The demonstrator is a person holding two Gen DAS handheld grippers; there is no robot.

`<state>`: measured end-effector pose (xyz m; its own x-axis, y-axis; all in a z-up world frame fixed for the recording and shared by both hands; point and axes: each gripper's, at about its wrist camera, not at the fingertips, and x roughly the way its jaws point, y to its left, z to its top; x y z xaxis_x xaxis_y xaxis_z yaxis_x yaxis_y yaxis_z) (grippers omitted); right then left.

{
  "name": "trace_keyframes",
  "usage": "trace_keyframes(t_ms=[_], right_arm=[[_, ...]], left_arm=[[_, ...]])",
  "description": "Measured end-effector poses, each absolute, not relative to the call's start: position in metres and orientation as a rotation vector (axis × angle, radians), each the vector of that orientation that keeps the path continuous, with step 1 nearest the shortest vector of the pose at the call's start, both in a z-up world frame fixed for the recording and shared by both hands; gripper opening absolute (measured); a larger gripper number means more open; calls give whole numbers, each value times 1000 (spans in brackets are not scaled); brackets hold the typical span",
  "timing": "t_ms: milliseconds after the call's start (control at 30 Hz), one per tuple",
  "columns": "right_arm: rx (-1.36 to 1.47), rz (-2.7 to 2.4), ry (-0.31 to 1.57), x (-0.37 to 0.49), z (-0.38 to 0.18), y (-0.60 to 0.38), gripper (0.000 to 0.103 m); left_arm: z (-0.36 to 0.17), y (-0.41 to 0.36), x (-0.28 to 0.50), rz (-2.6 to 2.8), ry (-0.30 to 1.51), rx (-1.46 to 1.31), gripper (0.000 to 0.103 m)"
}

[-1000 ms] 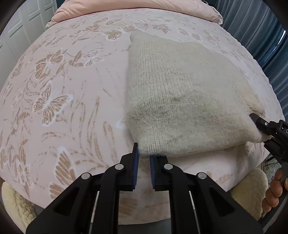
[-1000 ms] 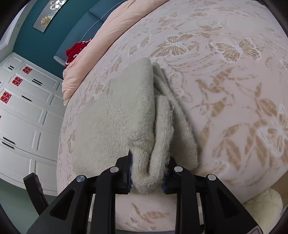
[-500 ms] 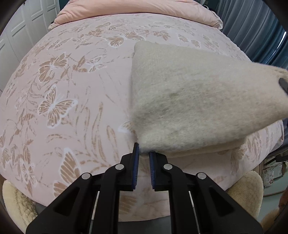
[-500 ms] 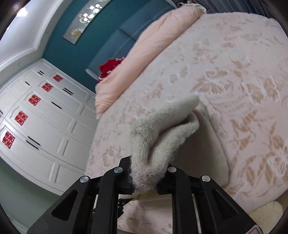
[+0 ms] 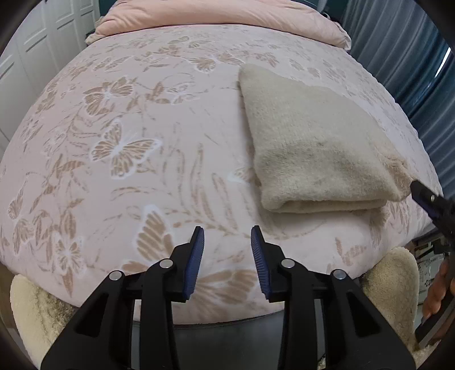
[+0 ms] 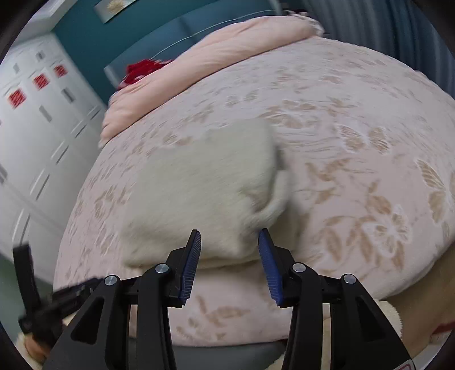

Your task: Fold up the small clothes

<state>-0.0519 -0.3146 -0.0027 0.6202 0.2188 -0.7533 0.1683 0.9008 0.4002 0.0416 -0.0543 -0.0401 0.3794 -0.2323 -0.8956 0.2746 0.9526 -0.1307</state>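
A cream knitted garment (image 5: 318, 148) lies folded on the pink butterfly-print bed (image 5: 136, 136), at the right in the left wrist view. My left gripper (image 5: 227, 253) is open and empty, short of the garment's near left corner. In the blurred right wrist view the garment (image 6: 204, 193) lies just beyond my right gripper (image 6: 229, 256), which is open and empty. The right gripper also shows at the right edge of the left wrist view (image 5: 426, 199), next to the garment's right corner.
A pink rolled duvet (image 5: 221, 17) lies across the far end of the bed. A fluffy cream rug (image 5: 395, 281) lies on the floor below the bed's near edge. White wardrobes (image 6: 34, 119) stand at the left, blue curtains (image 5: 398, 48) at the right.
Both grippers have opened and let go of the garment. It now lies folded flat on the bed. Both grippers have drawn back a little from it.
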Motion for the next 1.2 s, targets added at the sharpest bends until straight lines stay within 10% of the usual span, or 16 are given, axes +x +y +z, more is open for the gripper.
trace_keyframes(t_ms=[467, 900, 1000, 1200], right_arm=[[334, 340, 1088, 42, -71, -168, 43], [657, -178, 824, -51, 3, -390, 56], [711, -130, 809, -47, -4, -399, 29], [720, -111, 911, -23, -41, -401, 31]], left_arm=[[-13, -3, 39, -224, 1082, -75, 52], [-1, -93, 67, -393, 1060, -33, 54], [-1, -130, 65, -443, 1062, -3, 54], [-15, -176, 63, -481, 1053, 109, 61]])
